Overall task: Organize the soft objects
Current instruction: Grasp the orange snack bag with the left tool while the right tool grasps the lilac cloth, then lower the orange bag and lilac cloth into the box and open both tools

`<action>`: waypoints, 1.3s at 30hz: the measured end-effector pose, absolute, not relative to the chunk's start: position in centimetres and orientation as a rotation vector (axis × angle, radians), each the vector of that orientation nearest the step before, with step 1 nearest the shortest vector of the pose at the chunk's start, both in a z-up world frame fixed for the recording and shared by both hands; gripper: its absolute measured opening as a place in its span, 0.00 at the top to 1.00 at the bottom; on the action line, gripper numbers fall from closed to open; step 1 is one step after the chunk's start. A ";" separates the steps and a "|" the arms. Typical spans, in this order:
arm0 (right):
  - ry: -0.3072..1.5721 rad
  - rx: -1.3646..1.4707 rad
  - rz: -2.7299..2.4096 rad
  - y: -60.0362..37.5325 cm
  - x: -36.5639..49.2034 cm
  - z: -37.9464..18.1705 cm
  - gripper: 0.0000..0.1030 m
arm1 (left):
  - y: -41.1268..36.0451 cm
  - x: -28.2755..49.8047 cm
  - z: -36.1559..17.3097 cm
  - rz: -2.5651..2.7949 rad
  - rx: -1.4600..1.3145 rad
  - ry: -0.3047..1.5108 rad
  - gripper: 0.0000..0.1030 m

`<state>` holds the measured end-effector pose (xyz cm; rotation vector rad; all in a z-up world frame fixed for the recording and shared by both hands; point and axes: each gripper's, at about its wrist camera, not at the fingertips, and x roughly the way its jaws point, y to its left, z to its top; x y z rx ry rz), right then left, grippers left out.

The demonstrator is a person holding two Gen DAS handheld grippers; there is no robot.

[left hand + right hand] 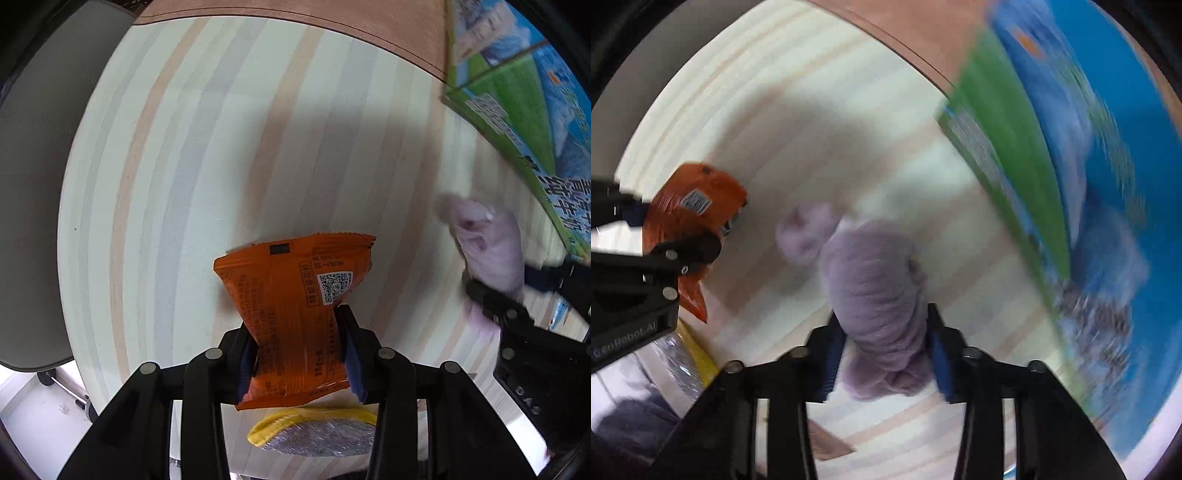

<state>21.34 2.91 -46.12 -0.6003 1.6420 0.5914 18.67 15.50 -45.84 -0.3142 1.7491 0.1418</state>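
Look at the orange snack packet (295, 321) in the lower middle of your left wrist view: it carries a QR code and lines of Chinese print too small to read. At the lower right, the black gripper body (532, 391) shows the letters "DAS". In your right wrist view, lower left, the other gripper body (628, 332) reads "GenRobot.AI". The box (517, 103) at upper right has large Chinese characters, unreadable here.

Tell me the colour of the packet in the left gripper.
Orange packet, clearest in the left wrist view.
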 end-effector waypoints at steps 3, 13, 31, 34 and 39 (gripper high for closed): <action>1.809 -0.276 0.462 -1.5 21.8 -46.4 0.64 | 13.3 19.3 -45.2 0.087 -0.298 1.750 0.64; 1.802 0.373 0.062 -19.4 18.0 -45.5 0.64 | 1.0 21.1 -45.0 -0.144 -0.112 1.764 0.64; 1.751 0.257 0.120 -19.5 17.3 -46.0 0.50 | -4.4 21.3 -44.7 -0.149 -0.013 1.768 0.66; 1.747 0.231 0.129 -19.1 16.4 -45.2 0.65 | -4.2 21.4 -41.0 -0.183 -0.052 1.717 0.67; 1.627 0.290 0.226 -19.4 16.2 -36.8 0.65 | -4.8 22.8 -30.9 -0.273 -0.114 1.540 0.67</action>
